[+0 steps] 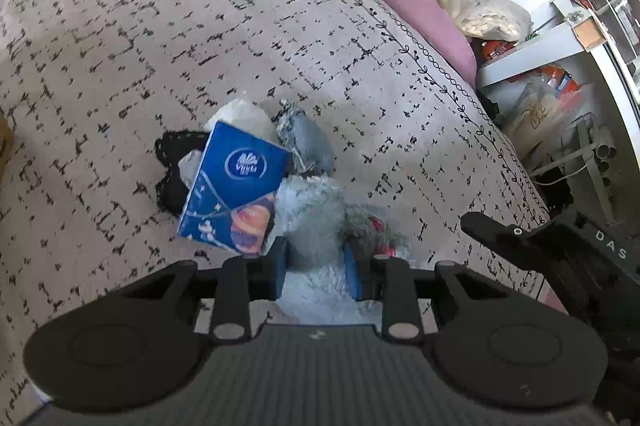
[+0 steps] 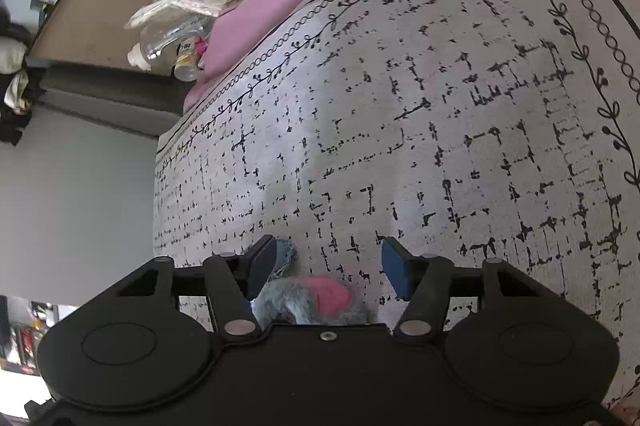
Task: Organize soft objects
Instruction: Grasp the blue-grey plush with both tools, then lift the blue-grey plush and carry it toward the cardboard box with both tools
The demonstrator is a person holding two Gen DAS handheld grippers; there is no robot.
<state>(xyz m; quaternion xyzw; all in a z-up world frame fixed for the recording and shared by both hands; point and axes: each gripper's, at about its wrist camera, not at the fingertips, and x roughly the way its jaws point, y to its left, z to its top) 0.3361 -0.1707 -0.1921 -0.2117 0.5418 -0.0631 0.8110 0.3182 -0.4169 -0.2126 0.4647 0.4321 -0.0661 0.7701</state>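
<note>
Left wrist view shows the left gripper (image 1: 316, 268) pinching the fluffy grey plush toy (image 1: 310, 210) between its blue pads, with a blue tissue pack (image 1: 234, 186) just ahead to its left and a grey cloth (image 1: 306, 136) beyond on the patterned bedspread (image 1: 200, 26). Right wrist view shows the right gripper (image 2: 328, 268) half spread, the toy's pink patch (image 2: 326, 294) low between its pads without clear contact. I judge this the grasping step; next, the right needs a firm hold, then lift both together.
</note>
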